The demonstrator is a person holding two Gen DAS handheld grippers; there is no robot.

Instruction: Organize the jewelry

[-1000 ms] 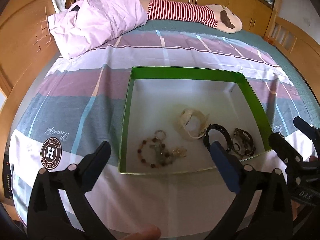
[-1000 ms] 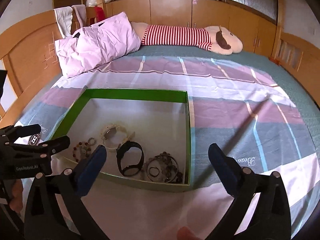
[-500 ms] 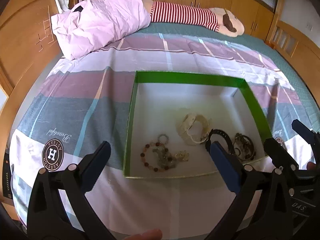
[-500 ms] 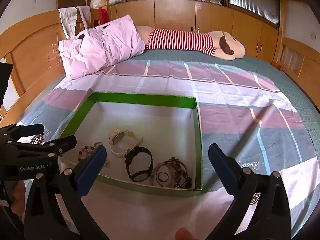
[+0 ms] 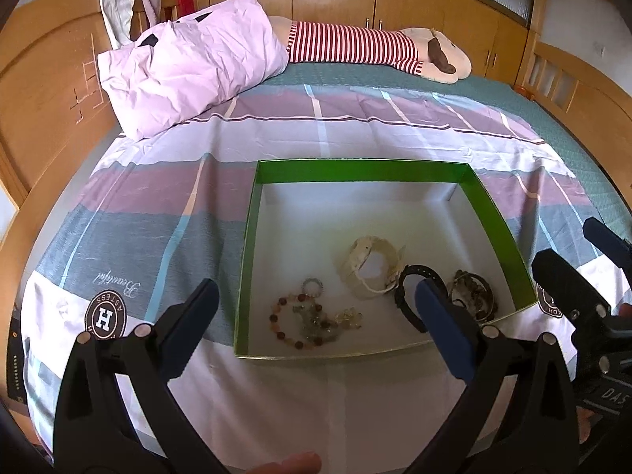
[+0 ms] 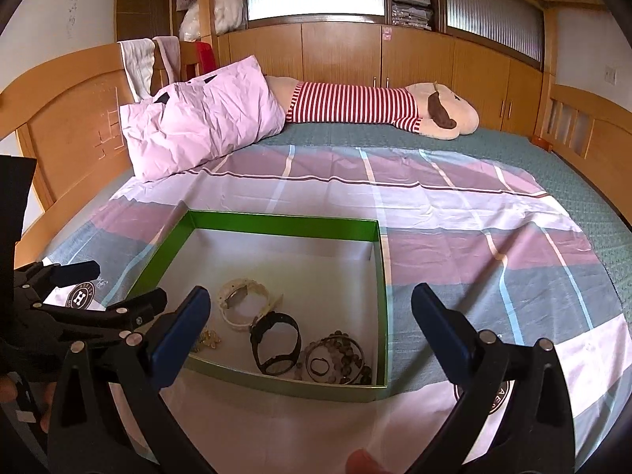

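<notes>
Bedsheet [image 5: 324, 387] below, both grippers' jaws spread wide, empty, short of green box [image 5: 493, 213].

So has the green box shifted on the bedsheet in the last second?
No. In the left wrist view the green box keeps its place beside the round H logo on the bedsheet; only the camera pulled back.

We see our left gripper [image 5: 316, 331] and right gripper [image 6: 306, 328] built alike: glossy black plastic arms studded with silver screws, each finger tipped by a blue pad [image 5: 442, 331]. White lettering marks the bodies (only "DAS" is readable at four o'clock in the left view). Fingertips [image 6: 359, 461] peek in at six o'clock.
</notes>
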